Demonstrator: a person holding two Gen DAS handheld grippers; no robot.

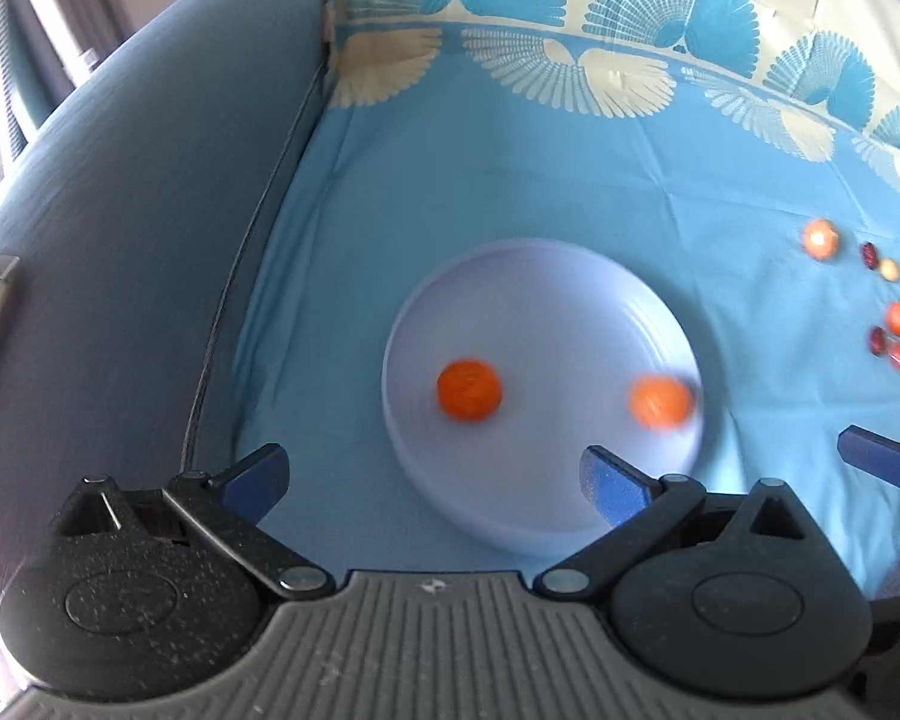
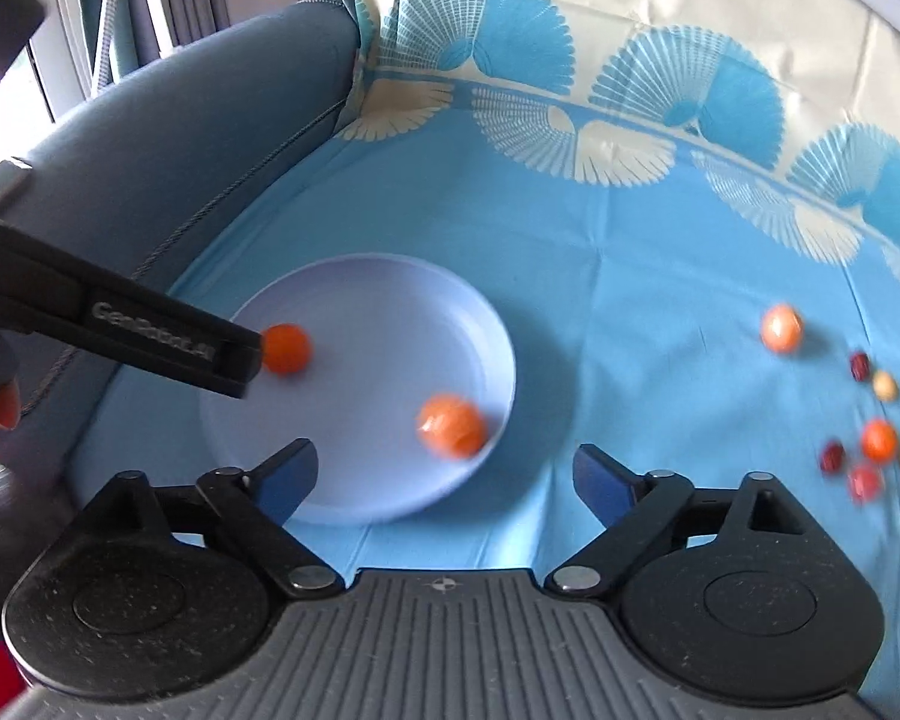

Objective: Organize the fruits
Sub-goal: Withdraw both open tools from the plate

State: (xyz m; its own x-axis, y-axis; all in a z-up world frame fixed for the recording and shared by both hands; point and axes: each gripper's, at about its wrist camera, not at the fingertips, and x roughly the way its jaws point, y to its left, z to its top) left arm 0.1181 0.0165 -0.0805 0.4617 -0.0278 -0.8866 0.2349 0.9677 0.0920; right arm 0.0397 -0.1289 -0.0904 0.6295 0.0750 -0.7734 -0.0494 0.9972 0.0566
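Both grippers hang over the pale blue plate (image 1: 534, 300) with jaws spread wide and nothing between the pads. No earlier picture to compare against.

Left gripper (image 1: 435, 480): released. Its blue pads straddle the near rim of the plate. A deep orange fruit (image 1: 469, 390) lies on the plate floor just ahead of the jaw gap, about centred between the pads, touching neither. A second, paler orange fruit (image 1: 660, 403) sits further toward the right pad, against the plate's right wall, blurred.

Right gripper (image 2: 447, 480): released too. The left pad overlaps the plate's near rim; the right pad is off the plate, over the light blue patterned cloth (image 2: 630, 276). The paler fruit is just ahead of the gap, slightly toward the left pad, not in contact. In this view the left gripper's black finger comes in from the left edge, its tip right beside the deep orange fruit; can't tell if it touches.

Rest of the fruit is still off the plate, well out past the right pad of each gripper: one larger orange ball (image 2: 781, 327) apart from the rest, then a loose cluster of small fruits (image 2: 879, 438), dark red, pinkish red, orange, tan. Too blurred to name kinds.

A grey-blue padded cushion edge (image 1: 120, 228) runs along the far left, beyond the left pad.
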